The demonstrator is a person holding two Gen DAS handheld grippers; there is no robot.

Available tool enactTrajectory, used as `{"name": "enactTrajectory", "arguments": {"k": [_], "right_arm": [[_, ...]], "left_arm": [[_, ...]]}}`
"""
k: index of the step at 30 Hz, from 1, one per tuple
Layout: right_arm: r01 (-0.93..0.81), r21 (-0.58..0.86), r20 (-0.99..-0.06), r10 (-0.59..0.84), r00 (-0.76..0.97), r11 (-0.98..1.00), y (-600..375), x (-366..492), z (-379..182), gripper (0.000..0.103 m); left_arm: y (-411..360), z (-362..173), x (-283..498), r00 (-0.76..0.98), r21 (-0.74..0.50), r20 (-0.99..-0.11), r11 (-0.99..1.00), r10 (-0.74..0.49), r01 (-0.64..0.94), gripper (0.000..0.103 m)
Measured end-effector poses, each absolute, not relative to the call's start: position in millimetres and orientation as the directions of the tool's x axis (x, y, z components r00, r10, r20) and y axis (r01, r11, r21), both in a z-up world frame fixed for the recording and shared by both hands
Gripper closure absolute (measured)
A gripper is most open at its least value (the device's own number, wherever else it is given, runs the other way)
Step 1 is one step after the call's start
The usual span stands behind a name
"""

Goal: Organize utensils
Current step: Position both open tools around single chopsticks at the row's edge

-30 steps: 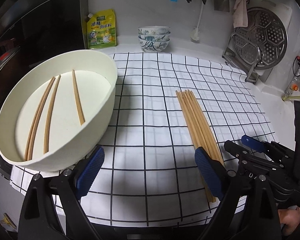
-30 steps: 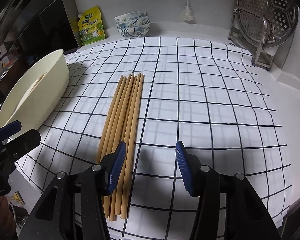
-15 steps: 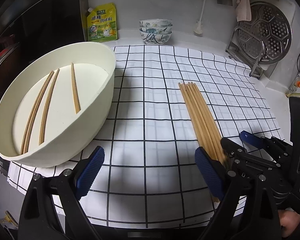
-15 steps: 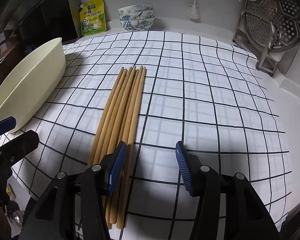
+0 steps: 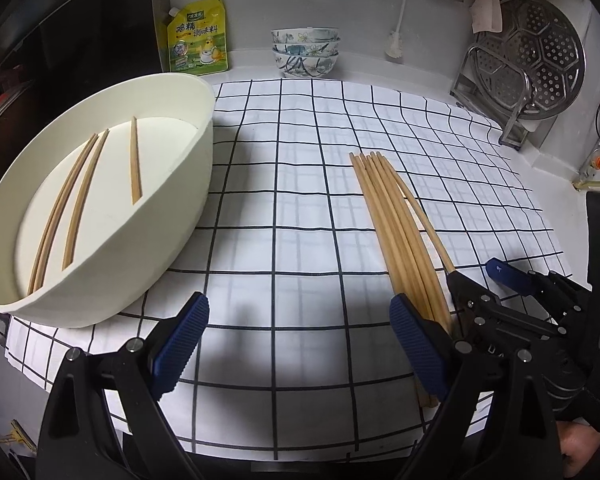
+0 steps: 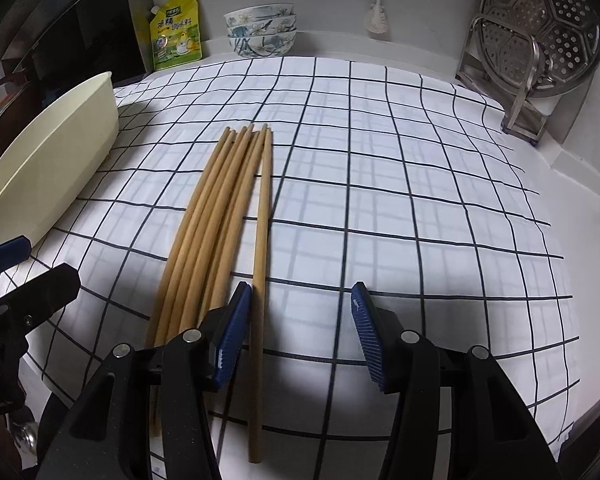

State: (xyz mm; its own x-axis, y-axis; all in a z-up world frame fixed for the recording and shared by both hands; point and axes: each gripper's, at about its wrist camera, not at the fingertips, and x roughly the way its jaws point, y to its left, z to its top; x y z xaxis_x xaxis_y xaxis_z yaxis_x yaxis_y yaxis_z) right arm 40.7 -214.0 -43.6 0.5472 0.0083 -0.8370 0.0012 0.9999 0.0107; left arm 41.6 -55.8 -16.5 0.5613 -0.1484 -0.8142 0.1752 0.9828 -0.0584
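Several wooden chopsticks (image 5: 396,224) lie bundled on the checked cloth (image 5: 300,184). A cream oval basin (image 5: 172,208) at the left holds three more chopsticks (image 5: 80,200). My left gripper (image 5: 298,340) hovers open above the cloth between basin and bundle, with nothing in it. My right gripper (image 6: 300,332) is open over the near end of the bundle (image 6: 204,232). Its left pad (image 6: 232,336) stands between the bundle and one chopstick (image 6: 262,240) that lies split off to the right, inside the jaws. In the left wrist view the right gripper (image 5: 476,276) is at the bundle's right.
Along the back wall stand a yellow seasoning pouch (image 5: 198,36), three stacked patterned bowls (image 5: 305,52) and a perforated steamer tray on a metal rack (image 5: 536,52). A dark stove top (image 5: 80,32) lies behind the basin. The cloth's near edge hangs at the counter front.
My right gripper has edged in at the bundle's near end, and the outermost chopstick now lies apart from the rest, between the jaws. The left gripper has hardly moved.
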Motion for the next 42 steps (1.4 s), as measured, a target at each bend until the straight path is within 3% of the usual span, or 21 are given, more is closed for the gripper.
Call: {"name": "enactTrajectory", "arguments": {"k": [10,42], "right_arm": [[0.068,0.023,-0.836,-0.018,0.549,0.997,-248,40,-44,0.053],[-0.002,0.03,-0.82,0.025,0.572,1.0,-247,47,-45,0.053]], "left_arm": [[-81,-23,50,0.556,-0.053,-0.817,0.979,-0.156,0.197,0.013],[-92,-54,64,0.528,0.034,-0.847,0.986,-0.059,0.164,0.01]]}}
